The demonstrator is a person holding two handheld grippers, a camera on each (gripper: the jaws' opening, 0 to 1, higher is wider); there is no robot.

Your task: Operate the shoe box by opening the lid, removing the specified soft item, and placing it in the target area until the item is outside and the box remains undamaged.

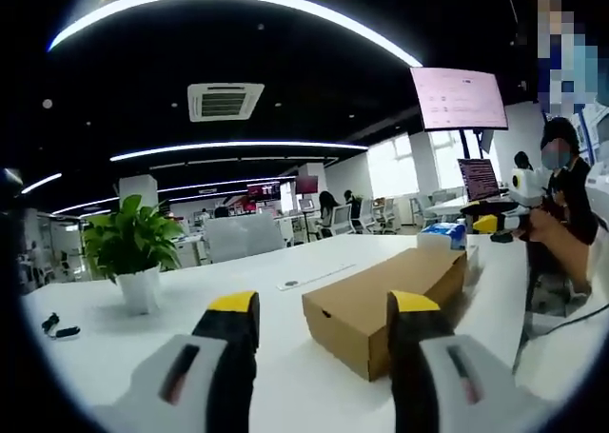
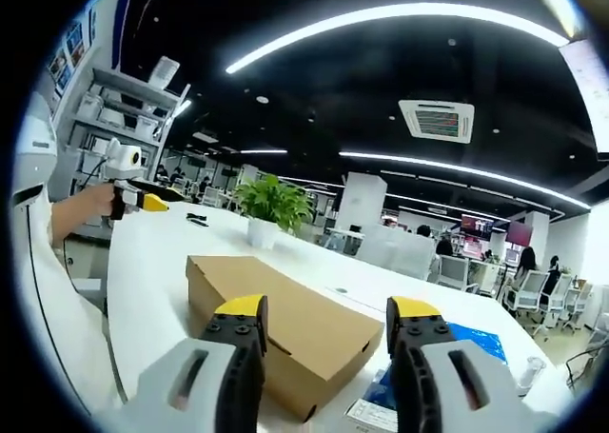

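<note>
The closed cardboard shoe box (image 1: 390,300) lies on the white table (image 1: 238,309), right of the potted plant (image 1: 133,252). The left gripper (image 1: 324,309) and right gripper (image 2: 328,314) hover before the box, jaws wide apart and empty.

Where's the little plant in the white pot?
The potted plant stands on the white table, left of the closed shoe box in the left gripper view; in the right gripper view it sits beyond the box.

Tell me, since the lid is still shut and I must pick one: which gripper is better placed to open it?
Right, probably. In the right gripper view the open right gripper frames the closed shoe box head-on. In the left gripper view the left gripper sits off the box's end, the box angling away. Which side opens, I cannot tell.
</note>
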